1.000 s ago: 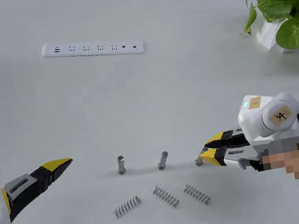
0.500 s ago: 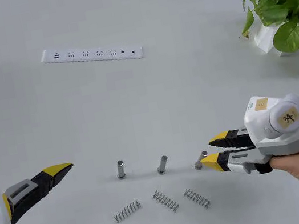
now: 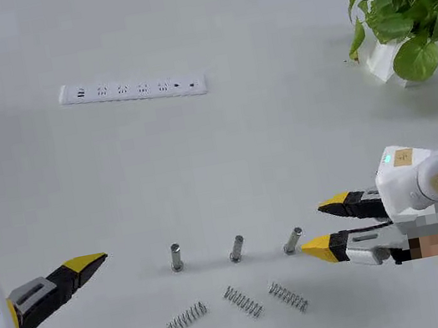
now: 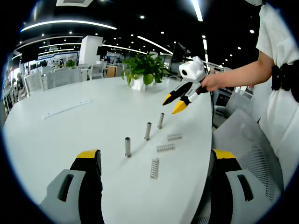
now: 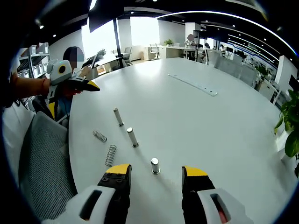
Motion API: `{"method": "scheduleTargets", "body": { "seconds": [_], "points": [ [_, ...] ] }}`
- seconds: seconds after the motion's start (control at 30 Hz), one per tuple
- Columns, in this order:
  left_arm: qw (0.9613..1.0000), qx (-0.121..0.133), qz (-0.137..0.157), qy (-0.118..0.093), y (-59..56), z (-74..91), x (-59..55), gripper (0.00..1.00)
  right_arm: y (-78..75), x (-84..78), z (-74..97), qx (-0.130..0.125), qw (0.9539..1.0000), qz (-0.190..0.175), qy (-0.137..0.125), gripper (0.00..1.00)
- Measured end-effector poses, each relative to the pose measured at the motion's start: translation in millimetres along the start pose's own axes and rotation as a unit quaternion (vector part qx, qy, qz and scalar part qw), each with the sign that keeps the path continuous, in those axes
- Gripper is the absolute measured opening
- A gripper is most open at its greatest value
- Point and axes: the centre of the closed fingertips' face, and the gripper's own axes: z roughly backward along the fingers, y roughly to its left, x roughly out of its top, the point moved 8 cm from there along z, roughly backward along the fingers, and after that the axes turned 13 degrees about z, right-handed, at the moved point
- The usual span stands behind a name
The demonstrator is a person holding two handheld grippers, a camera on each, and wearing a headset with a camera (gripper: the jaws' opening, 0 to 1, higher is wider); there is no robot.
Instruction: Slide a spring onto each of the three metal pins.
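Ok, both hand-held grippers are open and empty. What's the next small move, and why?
Probably drop the right hand-held gripper to the nearest spring and close on it: all three pins stand bare, the springs lie flat on the table, and that spring lies closest to its open jaws.

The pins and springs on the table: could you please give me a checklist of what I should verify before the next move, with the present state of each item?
1. Left pin, middle pin and right pin stand upright: ok.
2. All three pins are bare: ok.
3. Left spring, middle spring and right spring lie loose and apart: ok.
4. Right hand-held gripper open and empty: ok.
5. Left hand-held gripper open and empty: ok.
6. Pins fixed to the table: cannot tell.
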Motion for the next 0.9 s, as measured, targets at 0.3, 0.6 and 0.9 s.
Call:
{"method": "scheduleTargets", "body": {
  "seconds": [0.3,0.6,0.9],
  "points": [
    [0.9999,0.012,0.000,0.009,2.9,-0.2,-1.8,0.91,3.6,-10.5,13.1,-0.008,0.9999,-0.006,-0.013,0.53],
    [0.9980,0.023,-0.017,0.055,3.1,-7.7,-10.9,0.82,11.7,-21.8,22.3,-0.012,0.9994,-0.014,-0.029,0.63],
    [0.9941,0.028,-0.008,0.105,3.4,-22.9,-20.9,0.62,17.9,-33.8,29.7,-0.015,0.9989,-0.021,-0.039,0.71]
  ]
}}
